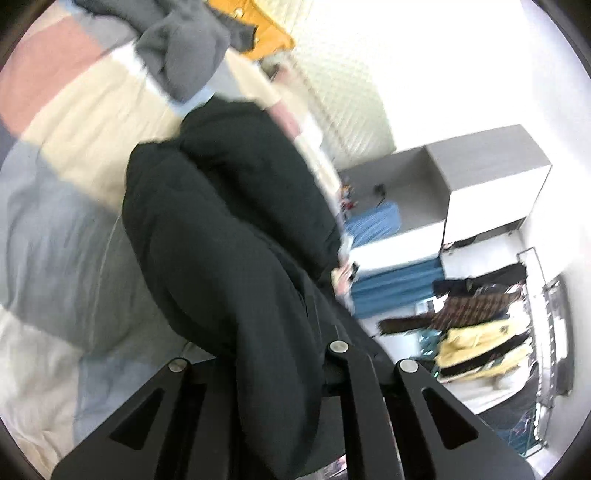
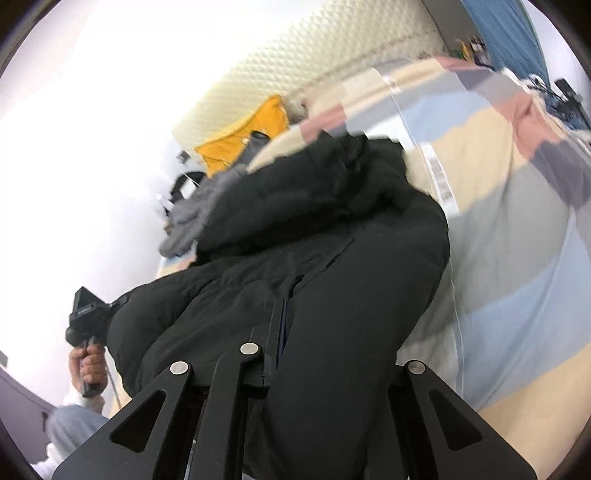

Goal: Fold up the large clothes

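Observation:
A large black padded jacket (image 1: 229,221) lies bunched on the striped bedspread (image 1: 74,206). My left gripper (image 1: 295,354) is shut on a fold of it, and the cloth drapes over the fingers. In the right wrist view the same jacket (image 2: 314,240) fills the middle. My right gripper (image 2: 291,354) is shut on another part of it, with the fingertips buried in the cloth. The other handheld gripper (image 2: 86,317) shows at the left, held in a hand at the jacket's edge.
A grey garment (image 1: 184,51) and an orange garment (image 1: 266,26) lie at the head of the bed by a quilted headboard (image 1: 343,92). A white-and-grey cabinet (image 1: 480,192) and a clothes rack (image 1: 491,332) stand beside the bed.

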